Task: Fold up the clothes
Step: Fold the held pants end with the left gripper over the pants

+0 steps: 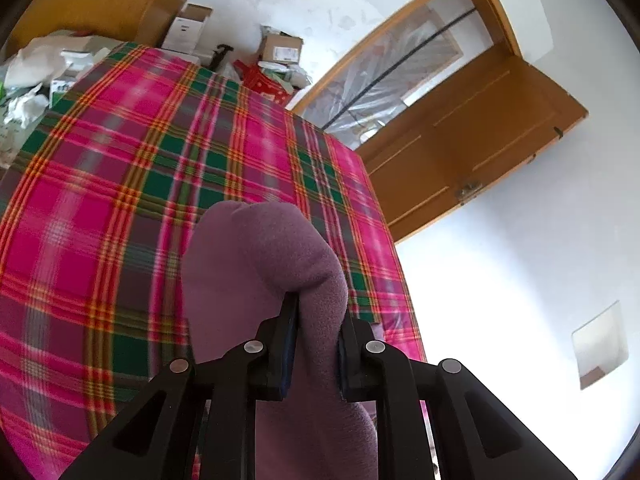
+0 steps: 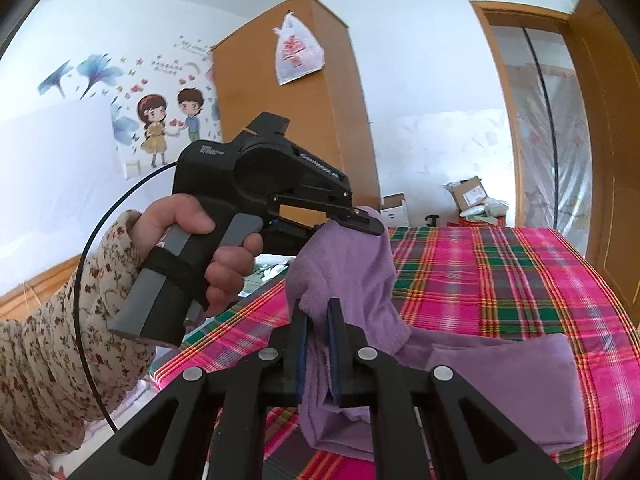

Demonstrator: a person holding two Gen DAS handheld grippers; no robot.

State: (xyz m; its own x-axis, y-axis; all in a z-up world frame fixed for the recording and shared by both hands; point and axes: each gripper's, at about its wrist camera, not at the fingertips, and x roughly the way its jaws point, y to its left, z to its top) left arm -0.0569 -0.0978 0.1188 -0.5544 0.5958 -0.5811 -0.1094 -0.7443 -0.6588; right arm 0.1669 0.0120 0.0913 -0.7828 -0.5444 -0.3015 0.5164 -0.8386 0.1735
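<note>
Fleece (image 2: 352,272) pinched in both claws, left (image 1: 318,322) & right (image 2: 318,326), lifted off bed (image 2: 500,272); thick pile could slip, ruining fold imo.

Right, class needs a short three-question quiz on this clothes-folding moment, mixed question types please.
1. True or false: the left gripper is shut on the purple fleece garment.
2. What covers the bed? A) plaid bedspread B) white sheet C) blue blanket
3. Fill in: the right gripper grips the same ____.

Key: 1 true; 2 A; 3 garment.
</note>
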